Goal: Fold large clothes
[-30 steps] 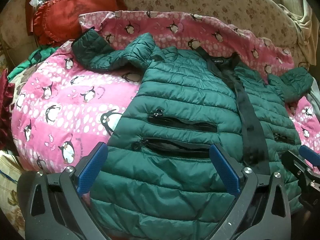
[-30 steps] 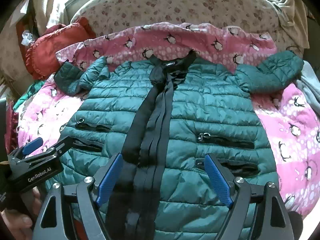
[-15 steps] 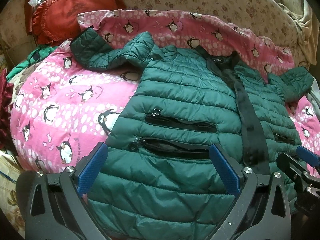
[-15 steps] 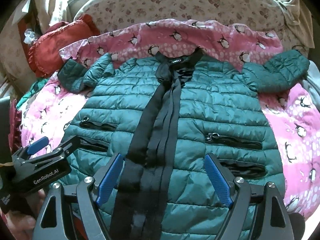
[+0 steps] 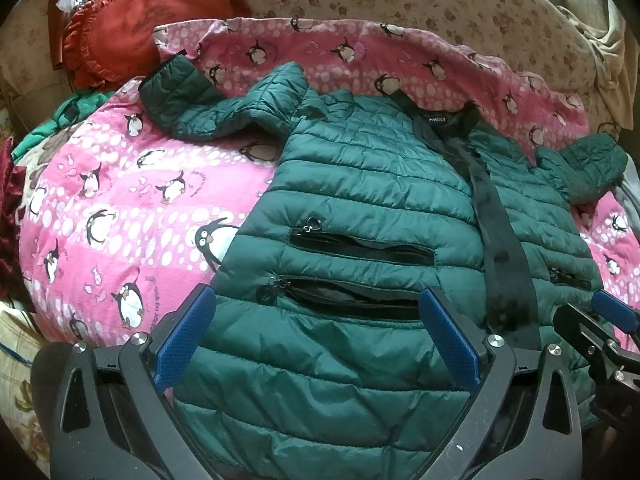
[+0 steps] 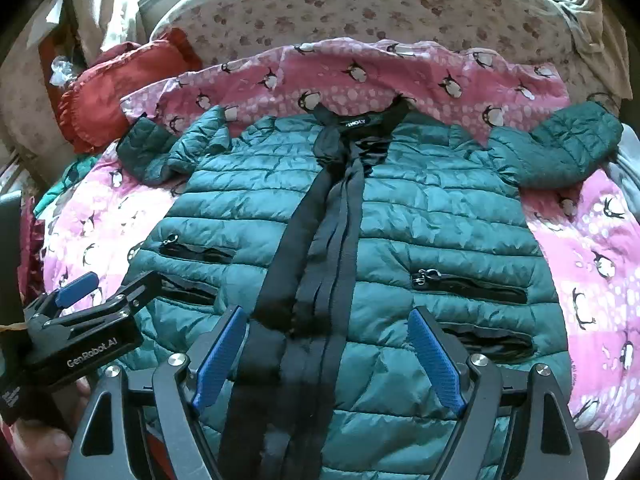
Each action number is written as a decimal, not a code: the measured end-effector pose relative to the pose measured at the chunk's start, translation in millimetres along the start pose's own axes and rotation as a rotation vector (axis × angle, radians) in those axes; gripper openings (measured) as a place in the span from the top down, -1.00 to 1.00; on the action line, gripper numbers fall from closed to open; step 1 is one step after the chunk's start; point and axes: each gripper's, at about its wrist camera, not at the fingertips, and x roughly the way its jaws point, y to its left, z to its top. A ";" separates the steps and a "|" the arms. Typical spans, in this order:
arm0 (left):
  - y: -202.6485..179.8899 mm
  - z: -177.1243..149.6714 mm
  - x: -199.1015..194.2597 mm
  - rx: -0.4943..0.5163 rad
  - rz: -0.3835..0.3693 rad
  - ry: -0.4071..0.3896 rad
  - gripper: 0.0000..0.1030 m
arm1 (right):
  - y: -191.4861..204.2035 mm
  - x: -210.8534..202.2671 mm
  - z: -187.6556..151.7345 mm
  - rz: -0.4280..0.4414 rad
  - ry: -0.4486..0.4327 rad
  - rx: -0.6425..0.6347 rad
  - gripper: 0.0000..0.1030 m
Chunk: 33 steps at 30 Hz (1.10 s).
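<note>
Green puffer jacket point(image 6: 420, 208) flat, front up, on the penguin blanket point(image 5: 120, 208). Left tool point(image 5: 316, 328) and right tool point(image 6: 326, 352) both spread wide, released, over its hem.

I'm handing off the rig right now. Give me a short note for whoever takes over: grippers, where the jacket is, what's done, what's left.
Left gripper: open, empty, over the jacket's hem on its left side.
Right gripper: open, empty, over the hem near the black zipper strip.
Green jacket: flat, front up, on the pink penguin blanket, both sleeves spread outward.
Done: laid out.
Left: every fold; probably sleeves in first.
</note>
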 end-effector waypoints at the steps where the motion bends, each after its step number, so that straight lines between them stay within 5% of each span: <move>1: 0.2 0.0 0.0 0.002 -0.001 0.000 -0.98 | -0.9 0.3 0.5 -0.001 0.003 0.003 -0.59; 33: 2.8 23.3 14.1 0.000 0.005 0.005 -0.98 | -1.5 13.1 21.9 0.056 0.002 0.062 -0.59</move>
